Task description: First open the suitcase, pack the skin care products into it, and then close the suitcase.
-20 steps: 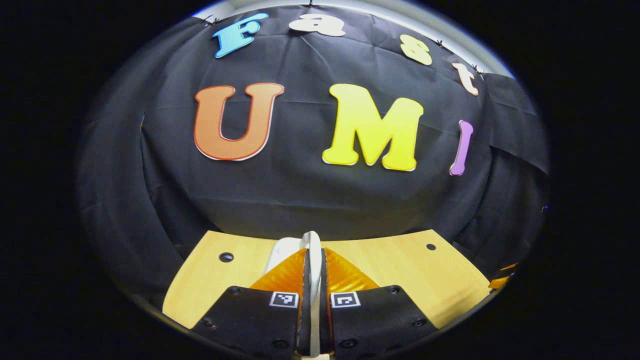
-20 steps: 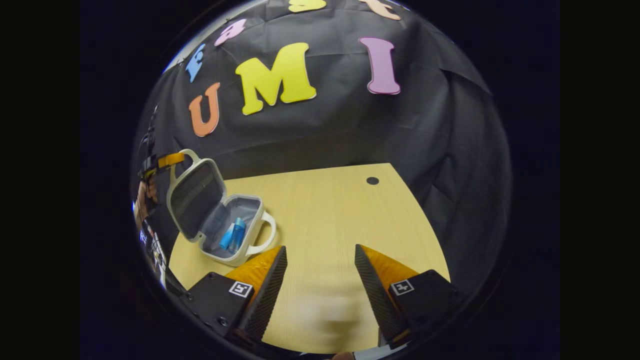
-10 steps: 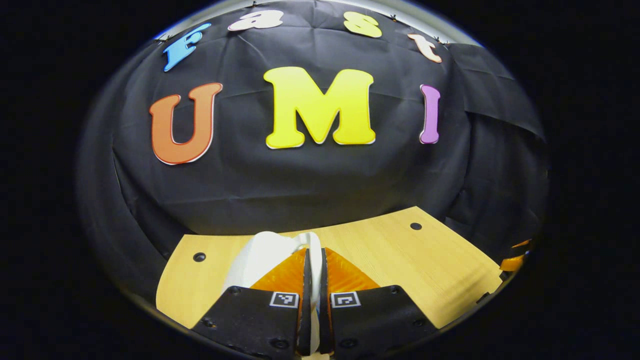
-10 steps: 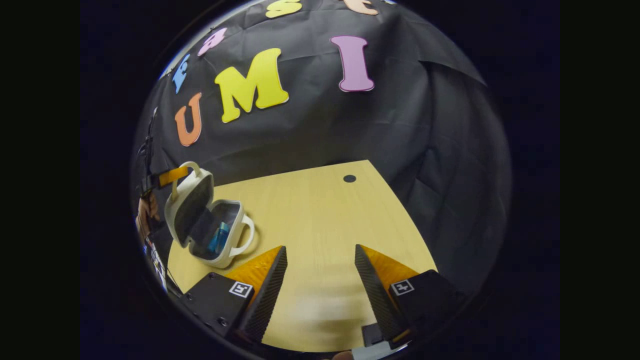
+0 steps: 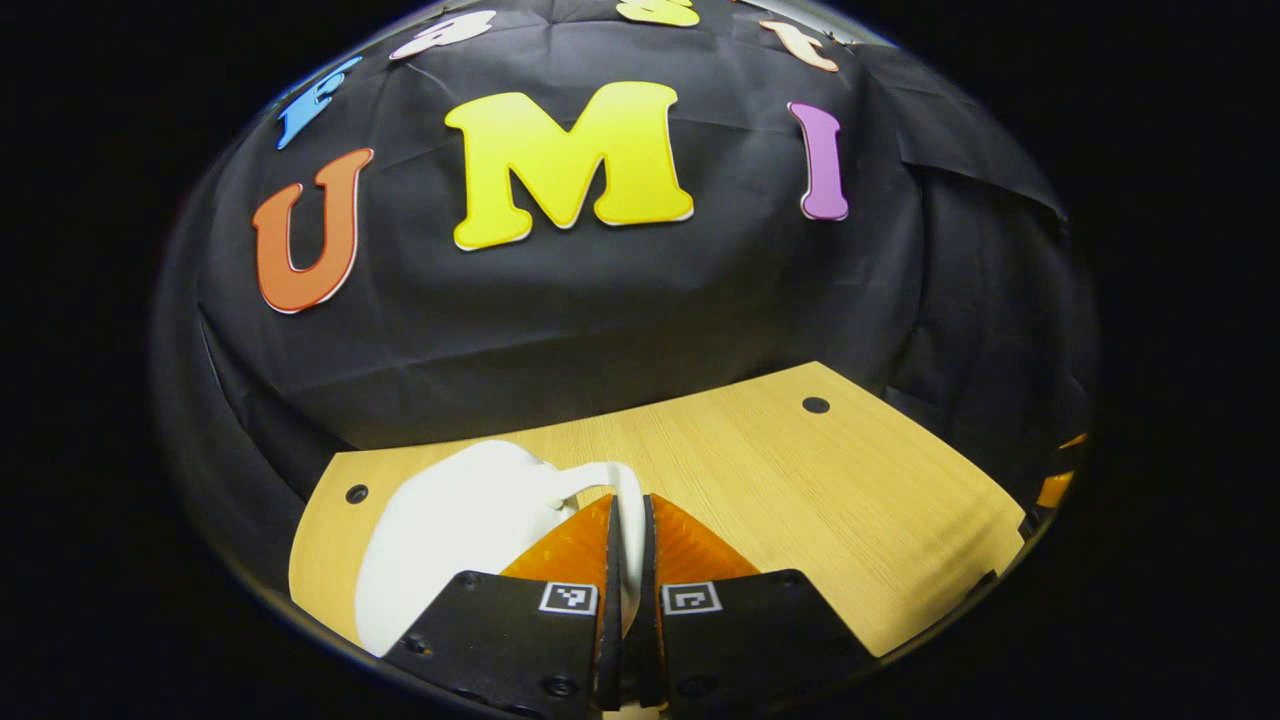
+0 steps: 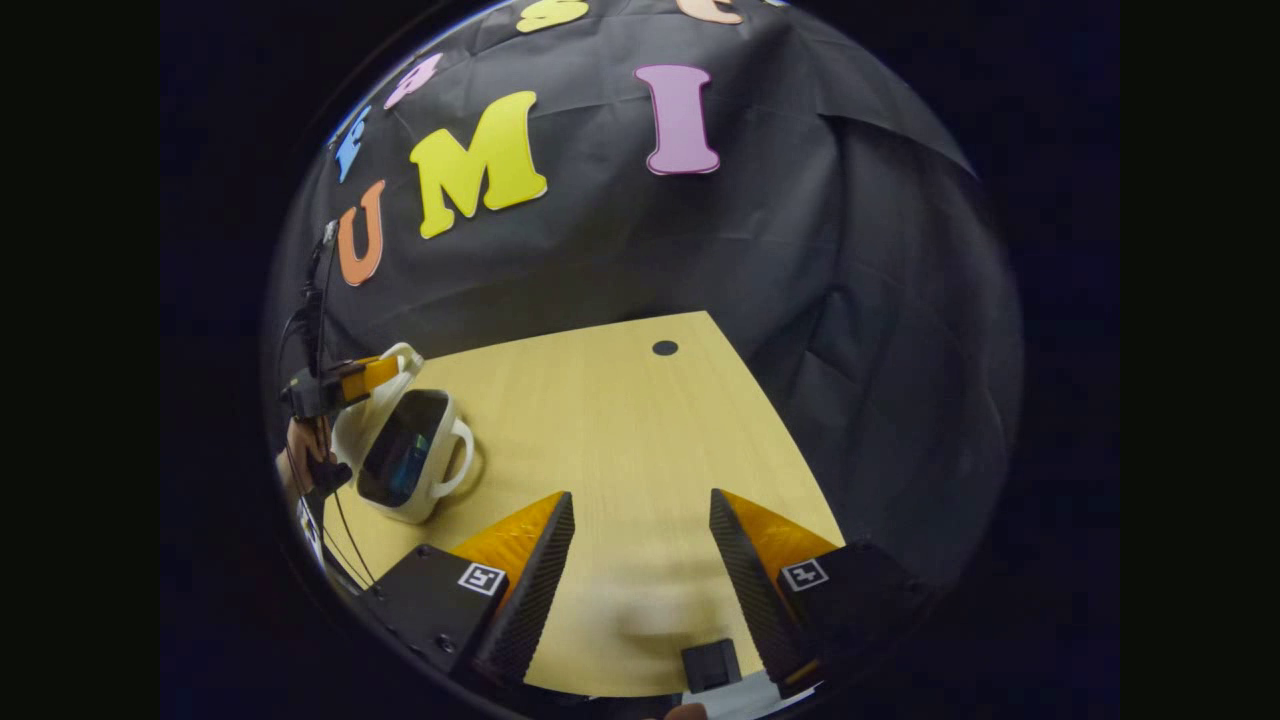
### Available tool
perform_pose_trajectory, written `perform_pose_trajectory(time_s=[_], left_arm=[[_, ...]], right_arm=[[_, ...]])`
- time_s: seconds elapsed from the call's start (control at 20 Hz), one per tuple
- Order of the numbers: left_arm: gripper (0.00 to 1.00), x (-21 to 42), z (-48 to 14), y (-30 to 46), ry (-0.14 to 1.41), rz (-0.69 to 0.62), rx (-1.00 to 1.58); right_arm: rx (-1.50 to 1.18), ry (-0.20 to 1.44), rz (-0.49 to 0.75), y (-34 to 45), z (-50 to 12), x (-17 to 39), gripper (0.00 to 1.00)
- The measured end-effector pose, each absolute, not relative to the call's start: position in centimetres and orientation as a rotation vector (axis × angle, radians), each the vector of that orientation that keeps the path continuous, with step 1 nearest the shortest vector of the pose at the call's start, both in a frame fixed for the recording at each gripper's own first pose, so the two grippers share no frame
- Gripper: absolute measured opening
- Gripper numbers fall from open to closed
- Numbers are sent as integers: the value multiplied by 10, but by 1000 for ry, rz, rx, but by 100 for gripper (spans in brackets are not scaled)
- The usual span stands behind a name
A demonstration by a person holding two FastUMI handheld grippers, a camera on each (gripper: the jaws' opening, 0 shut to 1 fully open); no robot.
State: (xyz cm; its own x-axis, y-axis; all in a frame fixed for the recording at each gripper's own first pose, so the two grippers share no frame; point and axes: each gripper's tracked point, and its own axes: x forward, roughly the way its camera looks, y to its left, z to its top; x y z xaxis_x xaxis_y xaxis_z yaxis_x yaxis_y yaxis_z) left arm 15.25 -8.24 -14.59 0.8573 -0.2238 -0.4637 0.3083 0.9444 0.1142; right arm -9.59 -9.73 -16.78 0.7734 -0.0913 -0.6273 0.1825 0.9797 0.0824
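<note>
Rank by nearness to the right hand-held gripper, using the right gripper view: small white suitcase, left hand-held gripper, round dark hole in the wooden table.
1. Small white suitcase, left, nearly closed.
2. Left hand-held gripper, just behind, clamping its lid handle.
3. Round dark hole, far edge, ahead.

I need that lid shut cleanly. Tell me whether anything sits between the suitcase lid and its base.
Nothing visible does. In the right gripper view the lid, held by its handle in the left gripper, tilts over the base; the narrow gap shows only the blue skin care products lying inside.
</note>
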Motion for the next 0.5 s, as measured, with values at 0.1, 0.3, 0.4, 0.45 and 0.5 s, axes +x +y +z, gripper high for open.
perform_pose_trajectory(time_s=[0.1,0.3,0.4,0.45,0.5], left_arm=[[10,151,-161,-92,486,-278,187],[10,145,-195,-106,540,-285,195],[10,141,-210,-111,571,-288,202],[10,140,-215,-114,579,-288,203],[10,140,-220,-115,585,-286,209]], right_arm=[[139,675,-165,-108,-168,-99,82],[131,700,-189,-125,-174,-108,80],[140,710,-198,-130,-176,-110,81],[143,716,-198,-131,-178,-109,81],[142,722,-193,-130,-180,-111,81]])
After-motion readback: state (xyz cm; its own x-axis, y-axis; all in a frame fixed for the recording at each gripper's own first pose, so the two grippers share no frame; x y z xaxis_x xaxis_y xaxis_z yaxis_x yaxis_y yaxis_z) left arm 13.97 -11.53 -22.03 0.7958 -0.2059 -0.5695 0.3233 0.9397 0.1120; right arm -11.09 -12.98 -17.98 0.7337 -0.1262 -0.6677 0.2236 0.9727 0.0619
